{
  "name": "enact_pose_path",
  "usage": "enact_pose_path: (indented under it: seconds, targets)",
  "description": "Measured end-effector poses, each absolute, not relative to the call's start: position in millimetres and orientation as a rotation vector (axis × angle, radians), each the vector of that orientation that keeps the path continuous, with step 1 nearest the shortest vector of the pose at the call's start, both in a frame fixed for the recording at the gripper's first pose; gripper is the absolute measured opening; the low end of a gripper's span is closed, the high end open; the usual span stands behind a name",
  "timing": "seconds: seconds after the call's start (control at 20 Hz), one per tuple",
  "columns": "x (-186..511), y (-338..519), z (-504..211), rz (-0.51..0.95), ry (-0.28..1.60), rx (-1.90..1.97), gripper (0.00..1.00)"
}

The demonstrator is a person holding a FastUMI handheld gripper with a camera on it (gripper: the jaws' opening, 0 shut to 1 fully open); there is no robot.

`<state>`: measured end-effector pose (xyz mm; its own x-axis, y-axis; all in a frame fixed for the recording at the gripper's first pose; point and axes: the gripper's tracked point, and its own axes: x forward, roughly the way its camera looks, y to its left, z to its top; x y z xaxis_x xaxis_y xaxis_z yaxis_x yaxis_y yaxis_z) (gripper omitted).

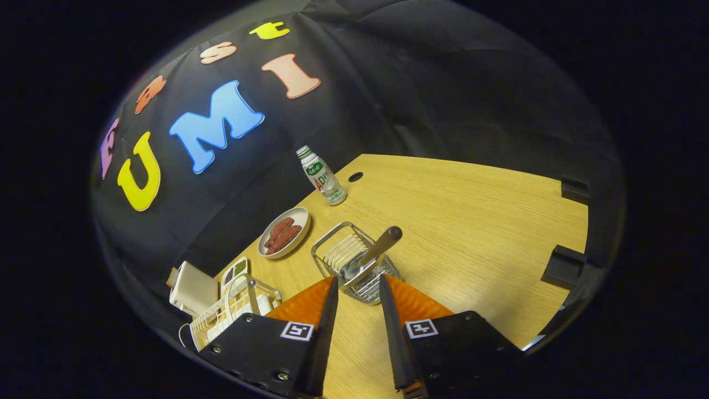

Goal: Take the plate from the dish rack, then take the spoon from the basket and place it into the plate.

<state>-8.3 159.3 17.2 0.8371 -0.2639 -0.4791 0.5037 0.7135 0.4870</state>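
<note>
Gripper view
Jaws: gripper (358, 284) held open, fingers apart, clamped on nothing, hanging over the wooden desk (471, 221).
Wire basket (354, 260): on the desk just ahead of the fingertips, near end lying between them.
Spoon (370, 256): inside the basket, tilted, bowl down on the wire floor, dark handle leaning up over the basket's right rim.
Dish rack (232, 310): white, at the desk's left edge, just left of the left finger, partly hidden behind the gripper body.
Plate in the rack: cannot tell among the white pieces there.
Dish of sausages (284, 233): small white dish with reddish-brown sausages, beyond the basket, near the desk's left edge.
Drink bottle (322, 176): upright, green cap, towards the desk's far corner, beside a cable hole (355, 177).
White box (194, 288): off the desk's left edge, beside the rack.
</note>
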Motion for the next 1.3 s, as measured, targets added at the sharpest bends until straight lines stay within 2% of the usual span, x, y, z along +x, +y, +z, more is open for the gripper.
enact_pose_path:
  seconds: [0.65,0.75,0.8,0.85,0.95,1.3]
  targets:
    - [29.5,115.5,9.4,-0.497,0.372,0.641,0.46]
    - [33.6,113.3,8.5,-0.504,0.369,0.633,0.23]
    - [34.7,110.8,9.2,-0.506,0.363,0.627,0.23]
    - [41.5,116.3,22.3,-0.444,0.309,0.655,0.23]
    - [52.3,120.4,21.5,-0.418,0.309,0.613,0.05]
    - [61.9,126.4,35.8,-0.401,0.313,0.501,0.01]
